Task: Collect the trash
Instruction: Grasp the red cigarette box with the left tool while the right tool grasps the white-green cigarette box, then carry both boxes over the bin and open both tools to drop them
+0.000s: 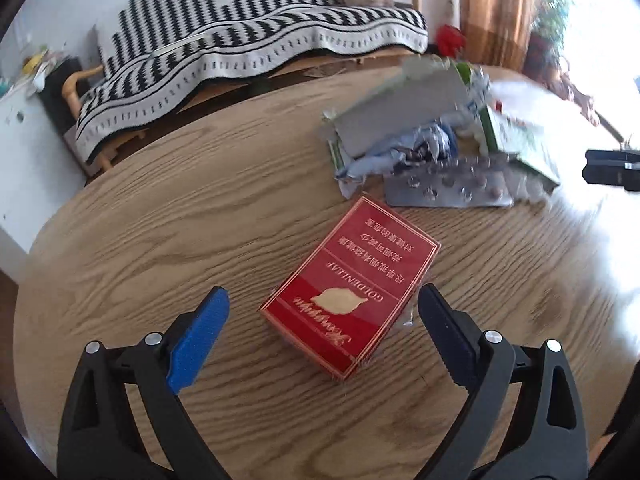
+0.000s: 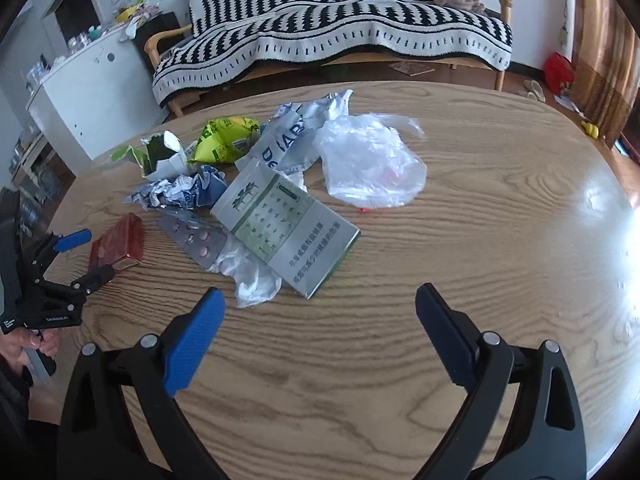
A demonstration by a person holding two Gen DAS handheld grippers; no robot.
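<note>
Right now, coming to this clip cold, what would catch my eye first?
The red cigarette pack lies flat on the wooden table, framed between the open fingers of the left hand-held gripper. Beyond it sits a heap of trash: a blister pack, a grey-green carton and a clear plastic bag. The right hand-held gripper is open over bare wood.

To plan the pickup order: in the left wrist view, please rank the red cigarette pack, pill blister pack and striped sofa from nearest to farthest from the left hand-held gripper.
1. Red cigarette pack, between the fingers of the left hand-held gripper.
2. Pill blister pack, beyond, rightward.
3. Striped sofa, behind the table.
</note>
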